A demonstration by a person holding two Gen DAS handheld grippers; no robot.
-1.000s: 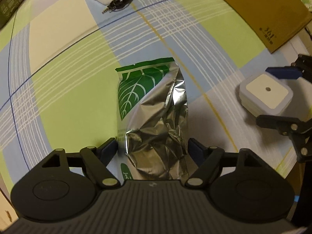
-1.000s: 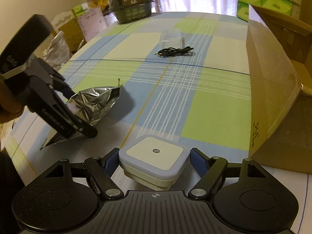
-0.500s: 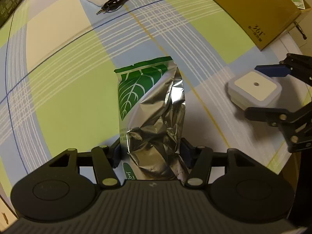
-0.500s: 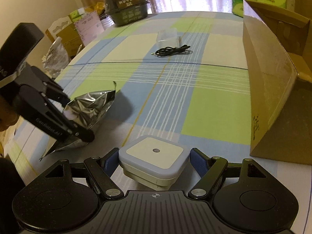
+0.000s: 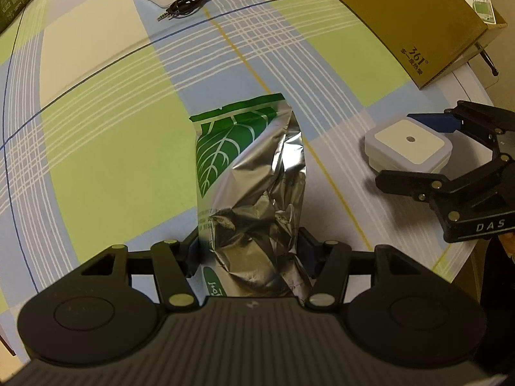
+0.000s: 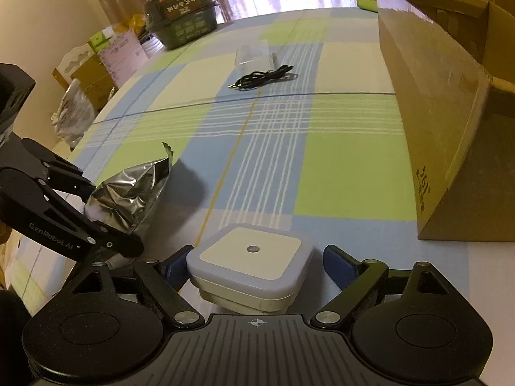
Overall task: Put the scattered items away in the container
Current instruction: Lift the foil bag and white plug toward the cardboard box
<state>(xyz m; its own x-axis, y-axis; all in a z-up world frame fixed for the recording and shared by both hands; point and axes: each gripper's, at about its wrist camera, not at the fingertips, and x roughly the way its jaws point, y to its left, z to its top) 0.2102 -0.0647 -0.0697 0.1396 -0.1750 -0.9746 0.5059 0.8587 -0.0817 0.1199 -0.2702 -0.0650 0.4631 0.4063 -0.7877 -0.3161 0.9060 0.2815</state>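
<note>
left gripper [image 5: 249, 251] clamped on foil bag [image 5: 254, 193] | right gripper [image 6: 254, 265] wide open round night light [image 6: 249, 263], not gripping | box [image 6: 431, 122] far right

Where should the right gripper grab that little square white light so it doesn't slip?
Grab the square light by its two flat side walls, coming in low and level from its near side. Its top is broad and smooth, but the sides are straight and parallel, and the right gripper already straddles them with open jaws.

Tablecloth [image 5: 106, 148]: plaid, light green, pale blue, cream, white stripes, yellow line. Foil pouch [image 5: 254, 193]: crinkled silver, green panel with white leaf. Night light [image 6: 254, 267]: lavender rim, cream face. Audio cable [image 6: 260, 78]: black. Cardboard box [image 6: 428, 96]: brown.
</note>
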